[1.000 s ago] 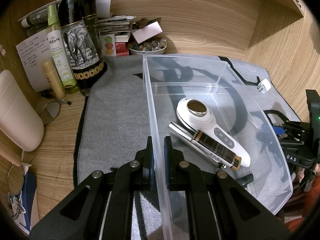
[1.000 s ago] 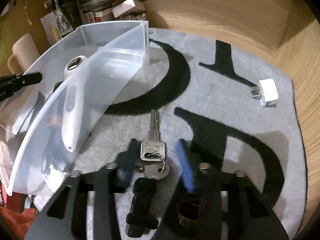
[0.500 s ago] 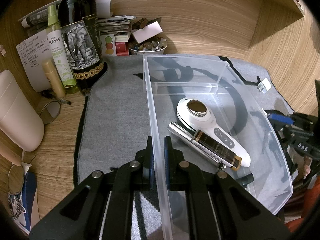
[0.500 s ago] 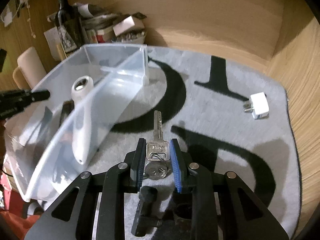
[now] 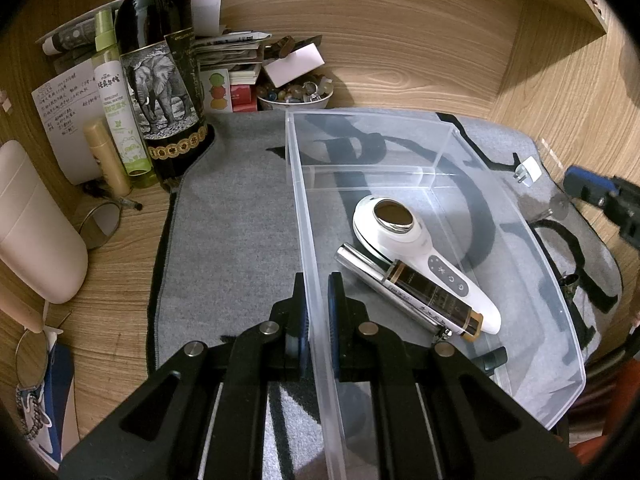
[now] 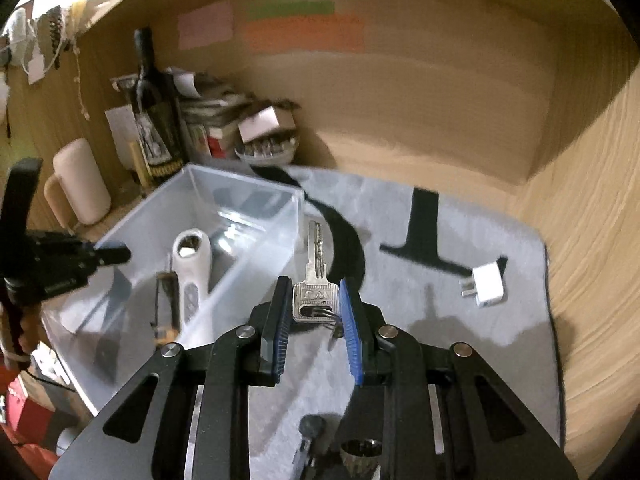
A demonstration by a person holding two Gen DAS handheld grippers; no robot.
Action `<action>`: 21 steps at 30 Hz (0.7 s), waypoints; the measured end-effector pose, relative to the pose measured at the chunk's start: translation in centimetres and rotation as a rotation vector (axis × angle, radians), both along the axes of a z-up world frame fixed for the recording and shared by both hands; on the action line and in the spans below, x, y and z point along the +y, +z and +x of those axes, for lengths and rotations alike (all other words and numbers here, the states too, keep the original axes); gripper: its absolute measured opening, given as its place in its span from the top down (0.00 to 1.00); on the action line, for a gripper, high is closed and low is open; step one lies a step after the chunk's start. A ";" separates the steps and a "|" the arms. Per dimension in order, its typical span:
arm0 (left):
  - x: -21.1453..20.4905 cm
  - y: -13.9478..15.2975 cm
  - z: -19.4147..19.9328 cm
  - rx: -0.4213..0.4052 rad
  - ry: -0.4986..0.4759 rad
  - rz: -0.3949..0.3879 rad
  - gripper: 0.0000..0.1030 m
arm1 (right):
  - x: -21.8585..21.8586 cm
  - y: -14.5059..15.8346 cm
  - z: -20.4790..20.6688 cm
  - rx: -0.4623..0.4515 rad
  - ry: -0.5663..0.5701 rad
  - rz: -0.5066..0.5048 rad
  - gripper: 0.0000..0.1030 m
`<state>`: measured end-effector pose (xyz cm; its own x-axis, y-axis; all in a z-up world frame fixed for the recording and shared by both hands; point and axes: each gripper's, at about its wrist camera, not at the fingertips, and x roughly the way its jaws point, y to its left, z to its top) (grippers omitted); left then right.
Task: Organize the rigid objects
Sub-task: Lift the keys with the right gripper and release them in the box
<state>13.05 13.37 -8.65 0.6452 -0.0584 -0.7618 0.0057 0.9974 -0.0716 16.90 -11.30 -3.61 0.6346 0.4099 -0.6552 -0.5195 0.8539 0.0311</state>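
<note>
Mid-carry: right tongs [image 6: 314, 306] clenched on key [image 6: 316, 284], left tongs [image 5: 318, 300] pinching bin [image 5: 304, 200] wall. Next: swing over bin, let go.

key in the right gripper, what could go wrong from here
The right gripper pinches only the key at its head, so the key could twist or slip out on the way to the clear bin. The left gripper clamps one thin bin wall; a bump could tip or slide the bin.
</note>
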 end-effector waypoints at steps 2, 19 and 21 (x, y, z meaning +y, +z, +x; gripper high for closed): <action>0.0 0.0 0.0 0.000 0.000 0.000 0.92 | 0.3 0.8 -0.1 -0.017 0.012 0.011 0.79; 0.0 0.0 0.0 0.000 0.001 0.000 0.92 | 5.9 4.6 -1.8 -0.120 0.176 0.070 0.79; -0.1 0.0 0.0 0.000 0.001 0.000 0.92 | 6.7 4.4 -1.8 -0.112 0.195 0.068 0.79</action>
